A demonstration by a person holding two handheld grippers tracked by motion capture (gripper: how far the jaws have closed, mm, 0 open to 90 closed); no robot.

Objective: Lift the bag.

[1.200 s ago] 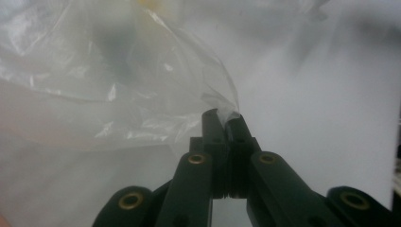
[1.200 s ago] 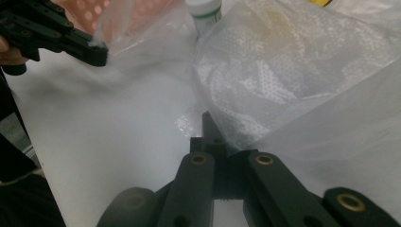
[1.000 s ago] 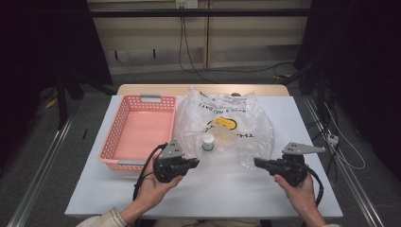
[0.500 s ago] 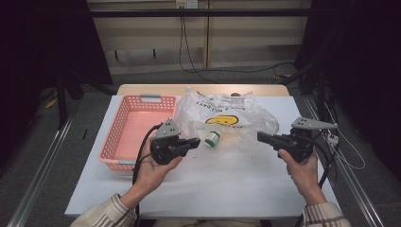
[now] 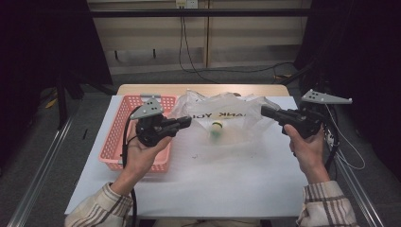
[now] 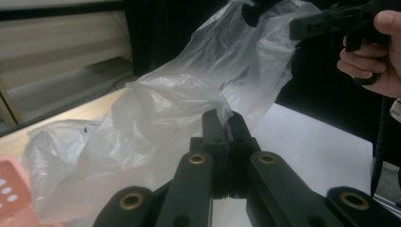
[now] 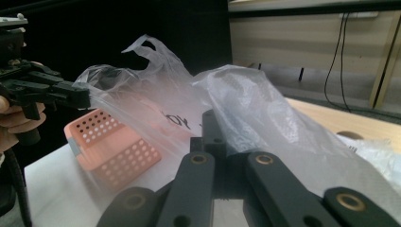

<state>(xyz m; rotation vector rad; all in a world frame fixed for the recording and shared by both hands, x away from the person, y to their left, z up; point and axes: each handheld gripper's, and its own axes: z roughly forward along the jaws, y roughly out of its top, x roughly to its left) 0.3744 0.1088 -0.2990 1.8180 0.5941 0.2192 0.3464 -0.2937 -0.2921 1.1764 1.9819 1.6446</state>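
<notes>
The left gripper (image 5: 187, 121) and right gripper (image 5: 265, 111) each pinch the thin clear plastic bag (image 5: 236, 116). It hangs stretched between them above the white table (image 5: 227, 184).

Dim room, lit tabletop, black surroundings, soft grainy views, blurred near foreground

Bag film (image 7: 265, 123) hides the right tongs' (image 7: 213, 124) tips; the small bottle (image 5: 217, 130) is blurred.

A clear, crinkled plastic bag (image 5: 231, 116) with black lettering is hanging stretched between its two pinched edges above the desk (image 5: 222, 184), sagging in the middle. A small green-capped bottle (image 5: 216, 130) is lying inside it, at the lowest point.
</notes>
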